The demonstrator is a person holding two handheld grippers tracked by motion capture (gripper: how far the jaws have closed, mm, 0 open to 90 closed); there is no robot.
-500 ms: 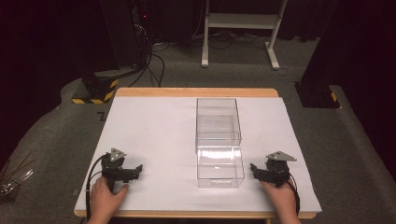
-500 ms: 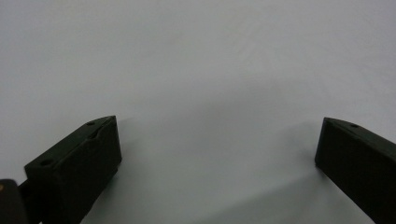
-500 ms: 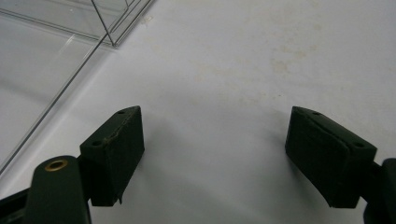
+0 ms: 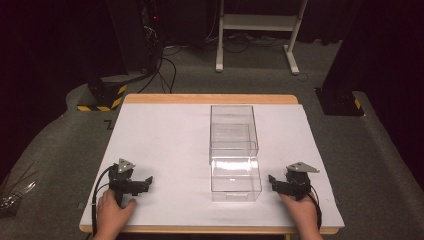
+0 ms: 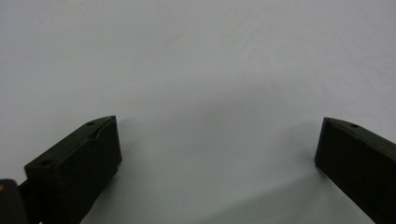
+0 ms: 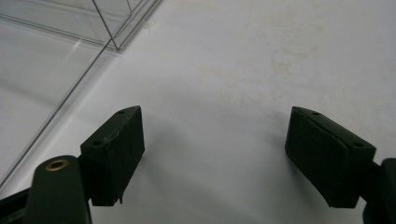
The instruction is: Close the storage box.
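Here both tools rest on the white bench [image 4: 165, 140]: left tool [image 4: 149, 181] at eight o'clock, right tool [image 4: 270, 179] at four, jaws apart, flanking the clear boxes [image 4: 234, 150].

Looking like a lab or recording studio, dim and closed off. A white sheet is covering a wood-edged surface [image 4: 210, 99] that is standing on grey carpet [image 4: 380, 165]. Well beyond the tongs, black cables [image 4: 162, 70] are trailing across the floor from dark equipment, and a white stand frame [image 4: 257, 22] is standing there. A yellow-and-black hazard-striped base [image 4: 102, 97] is sitting far ahead of the left tongs [image 4: 145, 181], off the surface's corner.
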